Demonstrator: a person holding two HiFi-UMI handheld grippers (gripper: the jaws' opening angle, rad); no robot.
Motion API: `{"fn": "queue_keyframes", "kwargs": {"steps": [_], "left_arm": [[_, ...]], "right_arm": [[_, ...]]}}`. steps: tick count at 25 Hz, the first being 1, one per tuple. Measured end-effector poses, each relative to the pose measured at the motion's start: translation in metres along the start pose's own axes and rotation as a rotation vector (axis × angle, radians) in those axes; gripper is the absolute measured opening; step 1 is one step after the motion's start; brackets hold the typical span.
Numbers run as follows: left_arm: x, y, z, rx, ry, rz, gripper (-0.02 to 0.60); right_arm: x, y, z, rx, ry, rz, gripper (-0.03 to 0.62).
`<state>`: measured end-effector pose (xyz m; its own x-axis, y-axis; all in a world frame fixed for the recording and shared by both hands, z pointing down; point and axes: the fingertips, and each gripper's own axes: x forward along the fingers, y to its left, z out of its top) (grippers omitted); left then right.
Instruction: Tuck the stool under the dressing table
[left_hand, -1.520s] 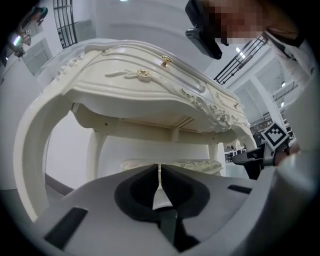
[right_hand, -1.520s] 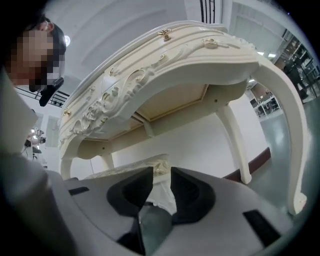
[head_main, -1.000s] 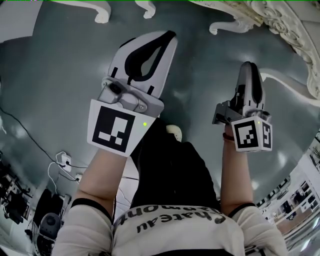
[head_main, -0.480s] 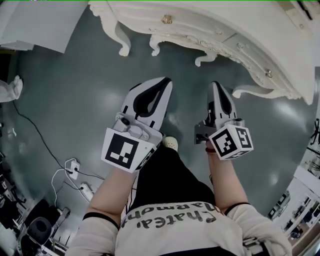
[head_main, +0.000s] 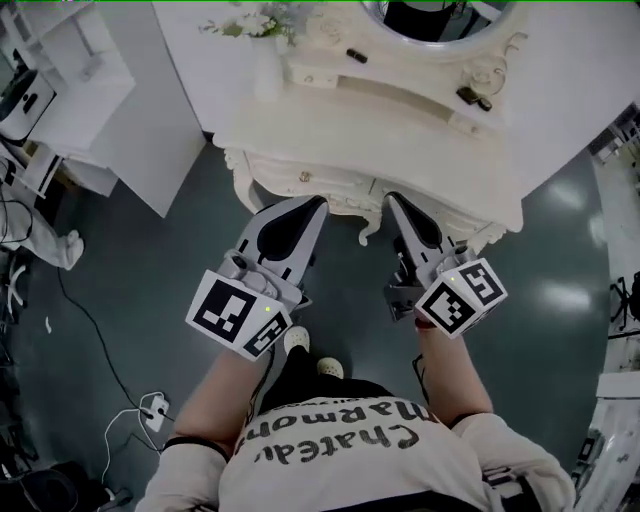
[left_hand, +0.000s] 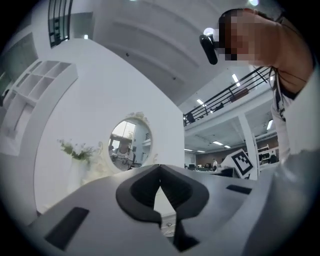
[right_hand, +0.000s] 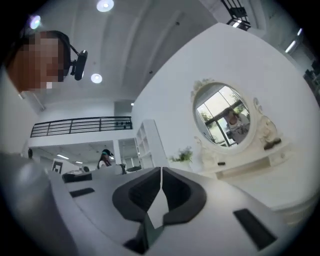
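The white carved dressing table (head_main: 400, 120) stands at the top of the head view, with its oval mirror (head_main: 440, 12) at the back. No stool shows in any view. My left gripper (head_main: 312, 205) and right gripper (head_main: 398, 200) are held up side by side, pointing at the table's front edge. Both are shut with nothing between the jaws. In the left gripper view the shut left gripper (left_hand: 159, 166) faces the mirror (left_hand: 130, 144). In the right gripper view the shut right gripper (right_hand: 161, 170) also faces the mirror (right_hand: 227, 117) and the table's small shelf (right_hand: 250, 157).
A white shelf unit (head_main: 60, 90) stands at the left. Cables and a power strip (head_main: 150, 410) lie on the grey floor at lower left. A vase of flowers (head_main: 262, 30) and small dark items (head_main: 474, 97) sit on the table top. The person's shoes (head_main: 297, 340) are below the grippers.
Both grippers have risen and drawn closer together. The head view has swung up from the floor and the table's legs to the whole table top and mirror.
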<state>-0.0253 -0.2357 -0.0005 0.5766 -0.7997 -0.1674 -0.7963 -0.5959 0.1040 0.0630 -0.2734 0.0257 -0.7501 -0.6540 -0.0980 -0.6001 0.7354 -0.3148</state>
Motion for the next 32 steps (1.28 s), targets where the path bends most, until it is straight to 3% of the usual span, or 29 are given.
{"fn": "queue_keyframes", "kwargs": {"steps": [4,8,10,12,15,18,21,23,26,32], "left_arm": [[-0.012,-0.041,0.059,-0.012,-0.008,-0.091,0.023],[-0.028,-0.056,0.107,-0.002,-0.010,-0.162,0.023],[-0.040,-0.062,0.123,-0.004,-0.011,-0.201,0.023],[-0.055,-0.067,0.131,-0.012,-0.014,-0.245,0.023],[-0.083,-0.063,0.135,-0.021,0.012,-0.275,0.023],[-0.110,-0.046,0.134,0.035,0.043,-0.247,0.023],[-0.128,-0.027,0.130,0.072,0.038,-0.188,0.023],[-0.134,-0.020,0.125,0.044,0.041,-0.175,0.023],[-0.140,-0.018,0.116,-0.004,0.063,-0.193,0.023],[-0.143,-0.020,0.105,-0.024,0.084,-0.222,0.023]], "right_arm": [[-0.026,0.047,0.060,-0.053,0.035,0.039,0.034],[-0.043,0.090,0.080,-0.136,0.152,0.080,0.034],[-0.054,0.108,0.078,-0.216,0.189,0.060,0.034],[-0.063,0.118,0.077,-0.250,0.173,-0.016,0.034],[-0.064,0.132,0.081,-0.139,0.065,-0.104,0.034],[-0.056,0.153,0.081,-0.087,0.000,-0.152,0.034],[-0.051,0.170,0.067,-0.124,0.021,-0.217,0.034],[-0.050,0.176,0.055,-0.129,0.043,-0.248,0.034],[-0.050,0.183,0.044,-0.133,0.051,-0.288,0.034],[-0.051,0.188,0.028,-0.149,0.083,-0.328,0.032]]}}
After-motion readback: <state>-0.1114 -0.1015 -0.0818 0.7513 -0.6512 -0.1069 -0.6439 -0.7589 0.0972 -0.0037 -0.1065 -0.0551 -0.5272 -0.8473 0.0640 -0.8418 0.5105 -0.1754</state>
